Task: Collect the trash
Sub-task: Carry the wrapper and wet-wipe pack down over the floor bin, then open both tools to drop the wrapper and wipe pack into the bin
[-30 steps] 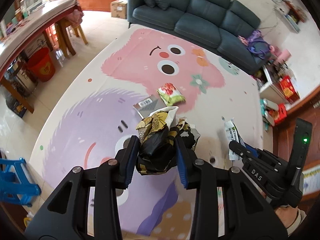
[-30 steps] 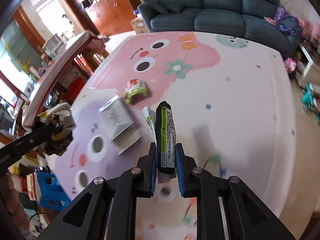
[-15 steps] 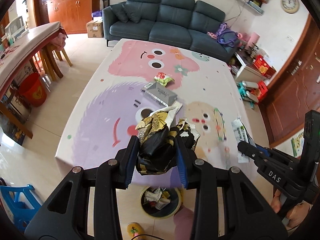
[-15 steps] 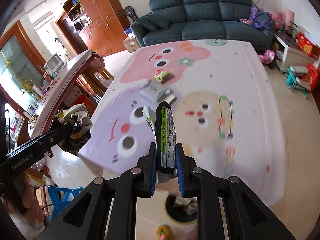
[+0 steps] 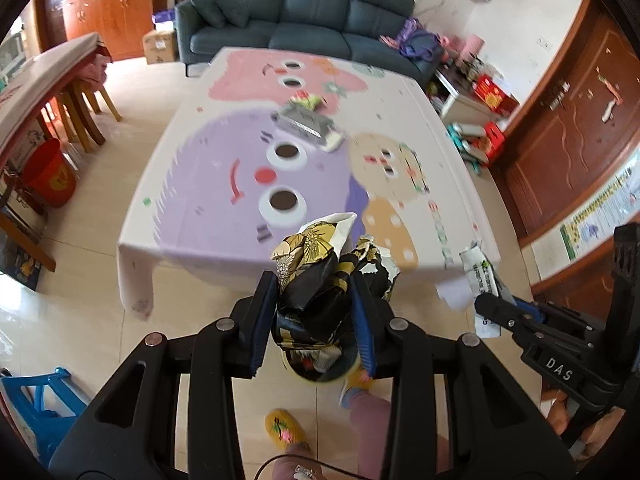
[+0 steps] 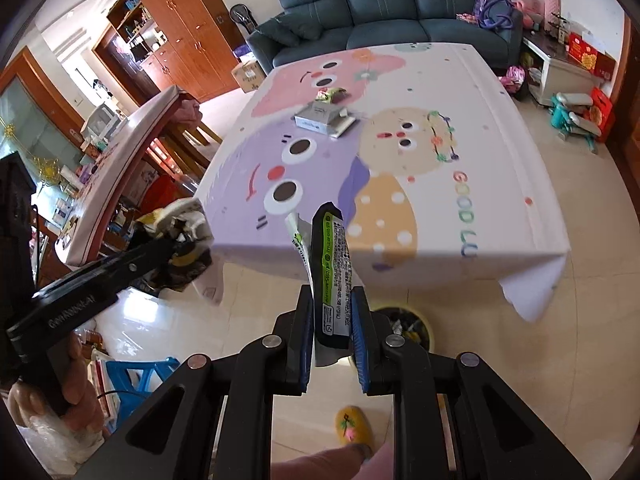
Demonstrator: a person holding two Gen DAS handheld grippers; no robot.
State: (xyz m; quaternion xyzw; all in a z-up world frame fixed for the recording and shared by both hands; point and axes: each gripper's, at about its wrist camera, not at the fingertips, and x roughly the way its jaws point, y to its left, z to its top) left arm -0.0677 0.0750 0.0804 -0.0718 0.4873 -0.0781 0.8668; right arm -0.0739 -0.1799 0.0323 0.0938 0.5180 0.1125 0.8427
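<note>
My left gripper (image 5: 314, 312) is shut on a crumpled black-and-gold wrapper (image 5: 320, 276), held right above a round trash bin (image 5: 320, 372) on the floor. My right gripper (image 6: 331, 320) is shut on a flat black-and-green packet (image 6: 334, 268) with a white wrapper behind it, just in front of the same yellow-rimmed trash bin (image 6: 416, 326). On the table (image 6: 500, 200) far side lie a grey box (image 6: 318, 116) and a green snack bag (image 6: 332, 94). In the right wrist view the left gripper (image 6: 188, 240) shows at the left with its wrapper.
The table has a cartoon-print cloth; its near edge hangs before both grippers. A person's yellow slipper (image 5: 284, 428) and leg stand beside the bin. A blue stool (image 5: 36, 400) is at the lower left, a red bucket (image 5: 50, 176) and chairs at the left, a sofa (image 5: 304, 12) behind.
Both grippers have pulled back from over the table to beyond its near edge, still holding their trash. The bin on the floor has come into view under them.
</note>
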